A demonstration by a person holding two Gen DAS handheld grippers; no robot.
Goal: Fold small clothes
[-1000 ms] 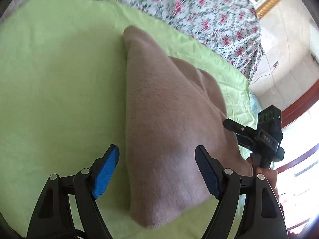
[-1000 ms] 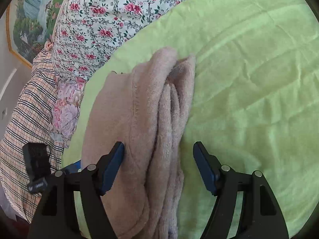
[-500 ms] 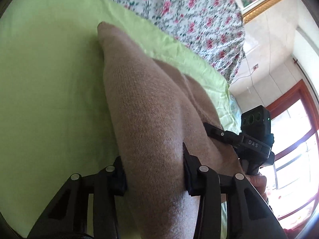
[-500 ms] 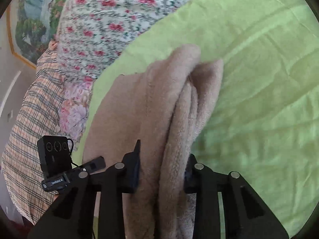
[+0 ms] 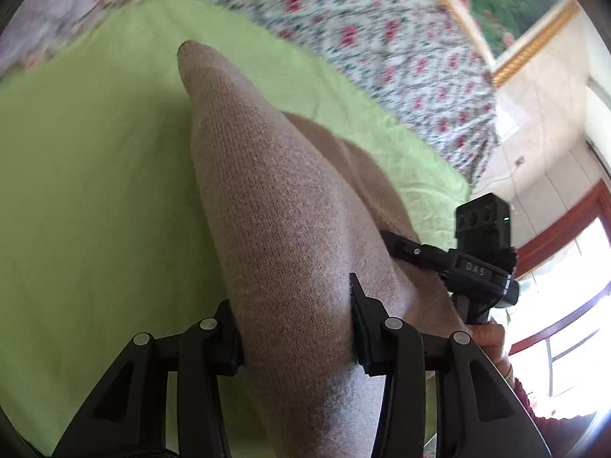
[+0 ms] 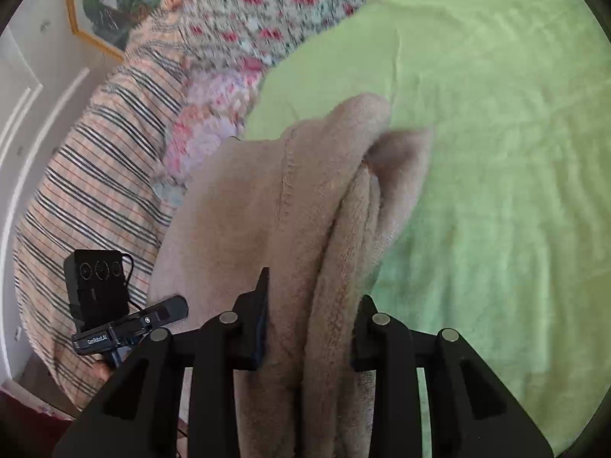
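A folded tan knit garment point(image 5: 275, 206) lies lengthwise on a light green sheet point(image 5: 84, 175). My left gripper point(image 5: 294, 328) is shut on its near edge, with cloth bunched between the jaws. My right gripper point(image 6: 309, 328) is shut on the other near edge of the same garment point(image 6: 290, 198), whose fleecy layers are stacked between the jaws. The garment is lifted at the near end and sags toward the sheet point(image 6: 496, 152). The right gripper's body also shows in the left wrist view point(image 5: 469, 263), and the left gripper's body in the right wrist view point(image 6: 114, 313).
A floral bedcover point(image 5: 362, 26) lies beyond the green sheet. A striped plaid blanket point(image 6: 99, 175) hangs over the bed's left side. A framed picture point(image 5: 496, 11) hangs on the wall, and a window point(image 5: 565, 324) is at the right.
Both grippers were open around the garment's near end; they have closed on it and raised it off the sheet, and the views have tilted up toward the wall.
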